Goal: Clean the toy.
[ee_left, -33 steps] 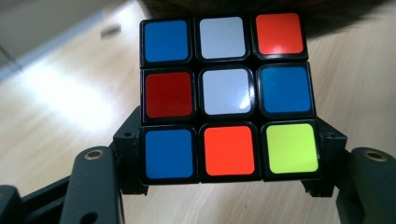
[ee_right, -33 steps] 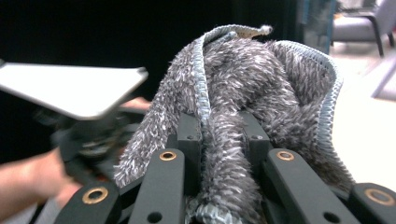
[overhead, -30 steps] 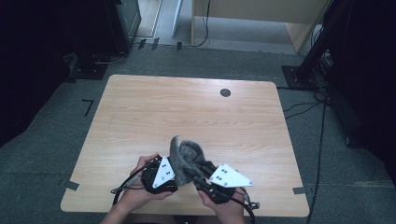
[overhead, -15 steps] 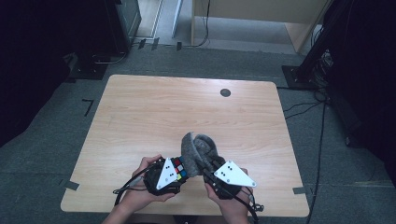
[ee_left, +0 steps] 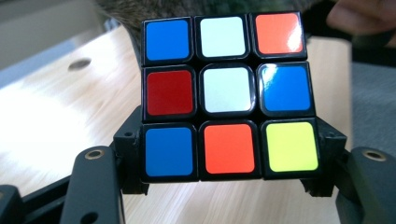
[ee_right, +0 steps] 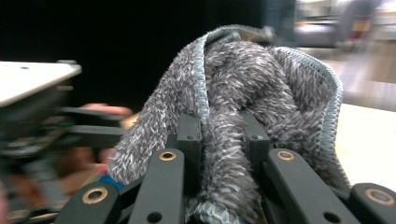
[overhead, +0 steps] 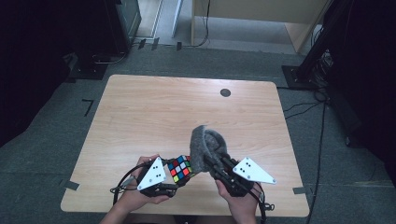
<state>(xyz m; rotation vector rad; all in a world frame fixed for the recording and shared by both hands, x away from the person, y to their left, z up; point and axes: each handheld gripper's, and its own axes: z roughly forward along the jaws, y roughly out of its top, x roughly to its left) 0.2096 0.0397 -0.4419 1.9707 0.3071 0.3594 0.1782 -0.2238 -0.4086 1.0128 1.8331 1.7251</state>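
Note:
A scrambled colour cube [overhead: 180, 170] [ee_left: 227, 97] is clamped between the jaws of my left gripper [overhead: 176, 173] [ee_left: 229, 161] near the table's front edge. Its facing side shows blue, white, orange, red and yellow tiles. A fluffy grey cloth [overhead: 205, 148] [ee_right: 243, 93] is bunched up in my right gripper [overhead: 215, 161] [ee_right: 223, 133], whose jaws pinch a fold of it. The cloth stands up right beside the cube and seems to touch its right side. Both grippers are held in a person's hands at the front of the table.
The wooden table [overhead: 154, 112] has a small dark round hole [overhead: 225, 92] near its far edge. Black stands and cables sit on the grey floor around the table, with a wooden cabinet [overhead: 261, 14] beyond it.
The right gripper has carried the cloth to the right and raised it a little; the cube's coloured face now shows beside it. The left gripper has stayed put.

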